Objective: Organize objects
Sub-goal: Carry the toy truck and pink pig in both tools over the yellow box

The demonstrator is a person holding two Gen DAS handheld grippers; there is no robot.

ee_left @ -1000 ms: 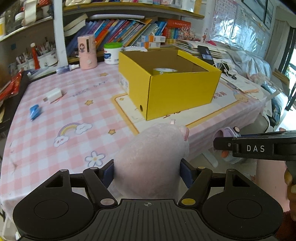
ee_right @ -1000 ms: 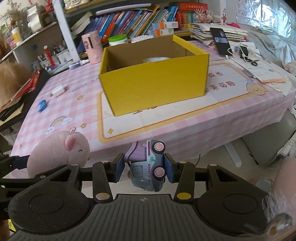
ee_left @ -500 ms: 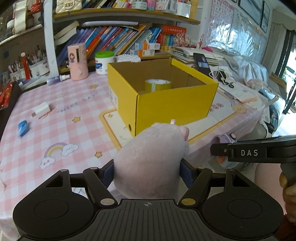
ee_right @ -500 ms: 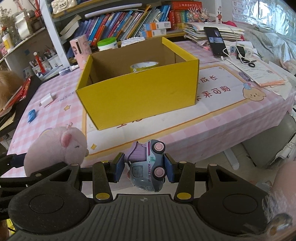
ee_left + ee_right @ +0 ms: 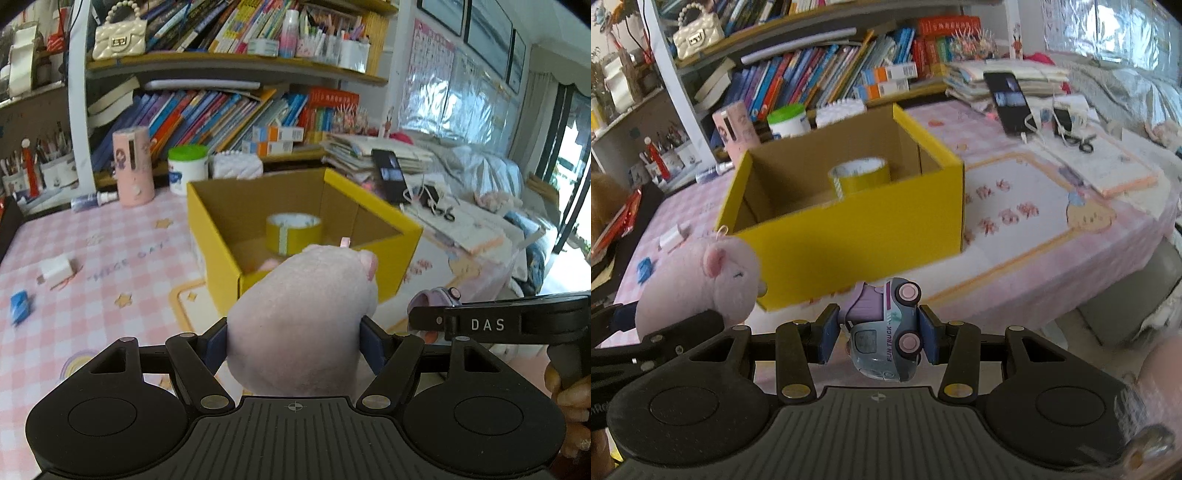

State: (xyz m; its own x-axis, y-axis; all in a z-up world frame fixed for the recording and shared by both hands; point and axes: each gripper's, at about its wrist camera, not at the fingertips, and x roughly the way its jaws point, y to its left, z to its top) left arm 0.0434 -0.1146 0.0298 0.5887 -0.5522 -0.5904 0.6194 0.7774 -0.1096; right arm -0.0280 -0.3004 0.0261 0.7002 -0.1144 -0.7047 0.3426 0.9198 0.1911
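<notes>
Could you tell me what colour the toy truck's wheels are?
Pink wheels on the toy truck, clearest in the right wrist view.

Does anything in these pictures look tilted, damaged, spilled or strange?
The toy truck is held on its side in the right hand-held gripper, wheels facing sideways. The pink plush in the left hand-held gripper and the yellow box look normal. Nothing is spilled.

My fingers are pinching a pink plush pig on both flanks, snout pointing away. Ahead of it an open yellow box is sitting, a tape roll lying inside. Right of my fingers, the other gripper's arm is holding a purple toy.
</notes>
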